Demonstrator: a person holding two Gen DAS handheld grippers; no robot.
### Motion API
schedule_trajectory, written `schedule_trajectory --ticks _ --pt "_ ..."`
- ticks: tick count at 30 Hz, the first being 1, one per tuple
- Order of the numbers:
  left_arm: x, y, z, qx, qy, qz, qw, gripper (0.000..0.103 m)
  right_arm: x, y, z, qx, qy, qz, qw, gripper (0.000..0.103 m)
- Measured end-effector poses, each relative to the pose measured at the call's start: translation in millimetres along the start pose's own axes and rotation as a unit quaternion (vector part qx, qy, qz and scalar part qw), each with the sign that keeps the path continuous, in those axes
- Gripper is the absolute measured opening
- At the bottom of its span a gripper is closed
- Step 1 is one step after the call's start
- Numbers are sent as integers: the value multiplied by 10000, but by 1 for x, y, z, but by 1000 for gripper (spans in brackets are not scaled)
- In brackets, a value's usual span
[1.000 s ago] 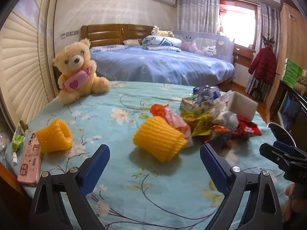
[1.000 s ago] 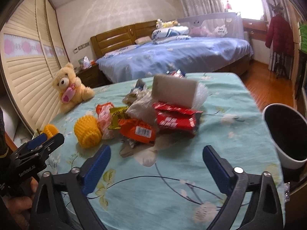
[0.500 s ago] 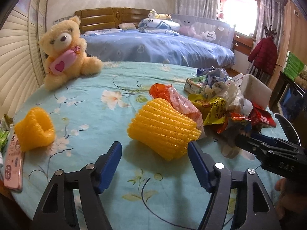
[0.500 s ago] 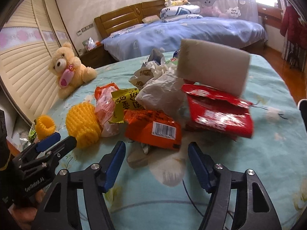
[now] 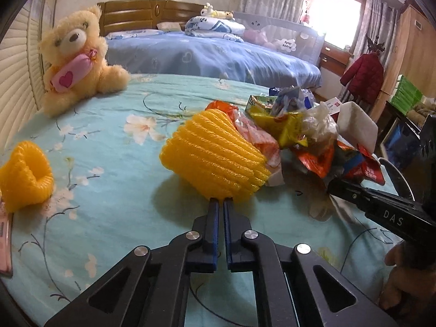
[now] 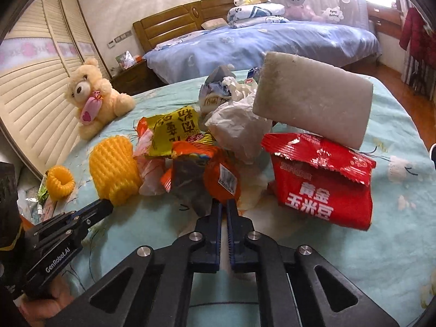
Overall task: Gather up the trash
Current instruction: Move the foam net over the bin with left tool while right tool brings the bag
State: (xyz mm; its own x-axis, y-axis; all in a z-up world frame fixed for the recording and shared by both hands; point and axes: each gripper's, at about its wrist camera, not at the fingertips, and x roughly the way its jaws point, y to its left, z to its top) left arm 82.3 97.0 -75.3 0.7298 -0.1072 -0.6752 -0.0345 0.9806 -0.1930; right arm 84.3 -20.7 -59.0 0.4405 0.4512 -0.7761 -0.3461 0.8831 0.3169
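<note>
A heap of trash lies on the table's turquoise floral cloth. My left gripper is shut, its tips pinching the near edge of a big yellow foam net sleeve. In the right wrist view, my right gripper is shut on the lower edge of a crumpled orange wrapper. Behind it lie a red snack bag, a yellow wrapper, crumpled white plastic and a white foam block. Each wrist view shows the other gripper at its side.
A smaller yellow foam net sits alone at the left. A teddy bear sits at the table's far left edge. A pink phone lies at the near left edge. A bin's white rim shows beyond the table's right side.
Both grippers moved forward and down to the trash heap and went from wide open to shut, the left on the foam net, the right on the orange wrapper.
</note>
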Motion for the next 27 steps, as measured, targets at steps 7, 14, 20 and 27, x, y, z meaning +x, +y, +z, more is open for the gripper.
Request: schedule_trajectory --ticks 7,14,20,27 --pt "-24 -7 -7 131 -235 42 9996 1 -18 6 -9 -89 -64 192 9998 0" --pt "-47 -26 -10 359 -357 -120 9986 1 -43 0 -15 -79 -223 177 9996 0" --pt "-53 -46 -9 601 -348 -324 9971 0 -61 -21 -22 68 -321 13 9995 0" --pt "-50 -72 -10 847 -220 -572 9945 1 -80 -48 -31 305 -401 -175 9986 0"
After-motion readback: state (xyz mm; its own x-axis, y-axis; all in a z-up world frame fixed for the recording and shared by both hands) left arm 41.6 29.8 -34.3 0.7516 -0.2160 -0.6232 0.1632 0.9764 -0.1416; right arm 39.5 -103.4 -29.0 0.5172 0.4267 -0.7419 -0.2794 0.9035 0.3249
